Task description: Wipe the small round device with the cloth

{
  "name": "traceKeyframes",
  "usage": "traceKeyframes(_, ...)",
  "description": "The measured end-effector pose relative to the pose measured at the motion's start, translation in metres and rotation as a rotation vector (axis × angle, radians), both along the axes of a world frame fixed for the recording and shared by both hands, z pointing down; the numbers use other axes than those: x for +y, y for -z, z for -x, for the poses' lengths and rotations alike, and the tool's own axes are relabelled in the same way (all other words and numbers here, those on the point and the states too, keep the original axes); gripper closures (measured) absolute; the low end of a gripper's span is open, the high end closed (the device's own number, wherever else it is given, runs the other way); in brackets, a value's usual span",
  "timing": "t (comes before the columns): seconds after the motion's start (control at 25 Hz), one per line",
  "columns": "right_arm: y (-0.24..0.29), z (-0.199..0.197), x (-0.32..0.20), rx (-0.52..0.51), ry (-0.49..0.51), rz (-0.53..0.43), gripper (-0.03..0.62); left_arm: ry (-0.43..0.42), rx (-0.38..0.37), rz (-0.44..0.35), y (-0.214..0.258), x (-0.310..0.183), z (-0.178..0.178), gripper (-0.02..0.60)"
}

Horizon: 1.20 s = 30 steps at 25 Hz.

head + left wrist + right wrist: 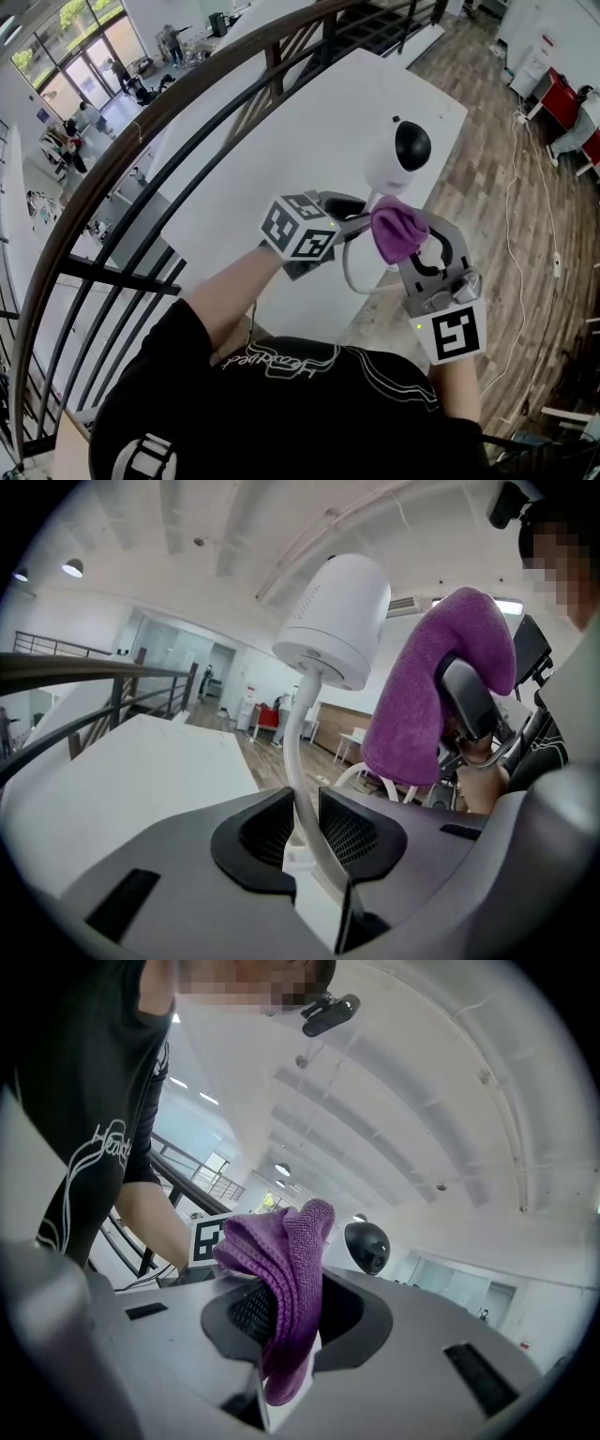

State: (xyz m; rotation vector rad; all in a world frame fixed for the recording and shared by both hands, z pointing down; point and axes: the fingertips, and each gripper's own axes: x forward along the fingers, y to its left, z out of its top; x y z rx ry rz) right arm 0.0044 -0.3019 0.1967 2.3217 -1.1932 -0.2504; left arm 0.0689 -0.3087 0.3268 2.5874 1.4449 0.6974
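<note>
The small round device [401, 156] is white with a black front face and is held up above the table. Its thin white stem [300, 761] runs down between the jaws of my left gripper [305, 832], which is shut on it. In the left gripper view the device's white body [337, 621] rises above those jaws. My right gripper [291, 1321] is shut on a folded purple cloth [286, 1279]. In the head view the cloth [397, 232] sits just below the device, close to its underside; whether they touch I cannot tell. The device's black face [367, 1246] shows beyond the cloth.
A white table [309, 141] lies below the grippers, with a dark curved railing [187, 103] on its left. Wooden floor [506, 187] with a white cable [514, 202] lies to the right. Red furniture [562, 98] stands at far right. A person's arms and black shirt [300, 403] fill the bottom.
</note>
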Motion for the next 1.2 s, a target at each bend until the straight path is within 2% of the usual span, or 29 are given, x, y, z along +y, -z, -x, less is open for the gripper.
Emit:
traceKeyframes(0.16,0.016,0.002,0.016,-0.002,-0.032,-0.051,0.533,-0.015,-0.001,-0.010,0.001,0.003,0.000,0.495)
traceKeyframes(0.32,0.022,-0.004,0.005,-0.002,-0.116,-0.094,0.533,-0.081,0.005,-0.007,-0.005,-0.013,-0.001,0.492)
traceKeyframes(0.6,0.044,-0.012,-0.019,0.076,-0.366,-0.146,0.533,-0.190,0.017,0.007,-0.009,-0.035,-0.001,0.485)
traceKeyframes(0.84,0.059,-0.015,-0.023,0.114,-0.584,-0.143,0.533,-0.291,-0.021,0.072,-0.007,-0.032,0.001,0.486)
traceKeyframes(1.0,0.061,-0.022,-0.038,0.126,-0.651,-0.114,0.533,-0.332,-0.031,0.084,-0.010,-0.037,-0.002,0.486)
traceKeyframes(1.2,0.066,-0.028,-0.058,0.170,-0.713,-0.029,0.533,-0.373,-0.040,0.088,-0.013,-0.041,-0.002,0.486)
